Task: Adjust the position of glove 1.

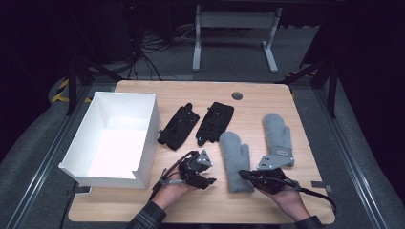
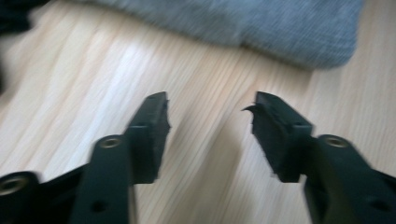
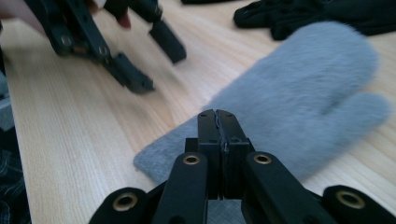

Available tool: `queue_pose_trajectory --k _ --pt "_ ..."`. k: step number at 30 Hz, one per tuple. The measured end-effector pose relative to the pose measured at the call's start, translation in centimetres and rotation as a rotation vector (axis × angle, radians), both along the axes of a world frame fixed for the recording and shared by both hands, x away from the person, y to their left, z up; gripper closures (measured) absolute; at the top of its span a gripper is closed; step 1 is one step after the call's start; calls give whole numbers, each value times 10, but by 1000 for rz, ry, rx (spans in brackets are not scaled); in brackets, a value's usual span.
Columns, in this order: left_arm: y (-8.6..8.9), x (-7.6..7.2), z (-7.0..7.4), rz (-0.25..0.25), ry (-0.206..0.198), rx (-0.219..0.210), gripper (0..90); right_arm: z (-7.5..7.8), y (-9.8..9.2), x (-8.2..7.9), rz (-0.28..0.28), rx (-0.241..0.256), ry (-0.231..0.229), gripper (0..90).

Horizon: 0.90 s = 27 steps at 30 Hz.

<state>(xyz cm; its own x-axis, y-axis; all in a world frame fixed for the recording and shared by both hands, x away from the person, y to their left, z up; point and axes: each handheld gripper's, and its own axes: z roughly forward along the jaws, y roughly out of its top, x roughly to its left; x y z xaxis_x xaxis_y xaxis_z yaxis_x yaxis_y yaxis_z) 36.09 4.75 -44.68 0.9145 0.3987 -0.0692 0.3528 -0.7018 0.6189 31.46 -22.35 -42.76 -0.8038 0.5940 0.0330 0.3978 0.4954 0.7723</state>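
We are at the start of what looks like packing gloves into the open white cardboard box [image 1: 114, 138] at the left of the light wooden table [image 1: 191, 205]; the box holds nothing yet. Four gloves lie flat on the table: two black gloves [image 1: 179, 126] [image 1: 215, 123] side by side near the box, and two fluffy grey mittens, one [image 1: 235, 162] near the middle front and the other [image 1: 278, 138] further right. Our left gripper [image 1: 206, 181] hovers low over bare wood just beside the nearer grey mitten [image 2: 243, 23], its jaws spread apart and holding nothing. Our right gripper [image 3: 218, 116] sits at the cuff end of that same mitten [image 3: 308, 107], jaws pressed together; they seem to lie above the cuff edge rather than pinching it, though the blur leaves us unsure. As we judge it, nothing is done so far: all four gloves remain to be picked up and carried to the box, the nearer mitten likely first
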Motion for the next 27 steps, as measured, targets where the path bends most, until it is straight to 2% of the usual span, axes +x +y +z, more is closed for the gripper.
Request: queue_pose_trajectory --k 3,5,11,14,16,18,22,25,27 --pt "15 1 -1 37 0 -2 368 -7 7 2 23 -30 23 900" --pt "22 1 -3 53 0 -2 331 -12 8 3 24 -74 33 900" --pt "36 -2 -10 90 12 -11 299 -11 0 3 12 -125 34 900" --pt "37 -3 -11 100 6 -10 281 -11 -10 4 -3 -113 48 900" --pt "37 -3 -12 103 5 -7 278 -10 -16 5 -22 -130 42 900" --pt "37 -2 -13 104 6 0 277 -8 -22 6 -36 -83 62 900" --pt "36 -2 -14 111 -2 8 275 -7 -25 6 -47 -130 43 900" --pt "36 -2 -15 112 -11 8 266 -7 -32 8 -86 -150 36 900" --pt "36 -2 -16 111 -15 8 255 -2 -33 8 -93 -118 33 900"
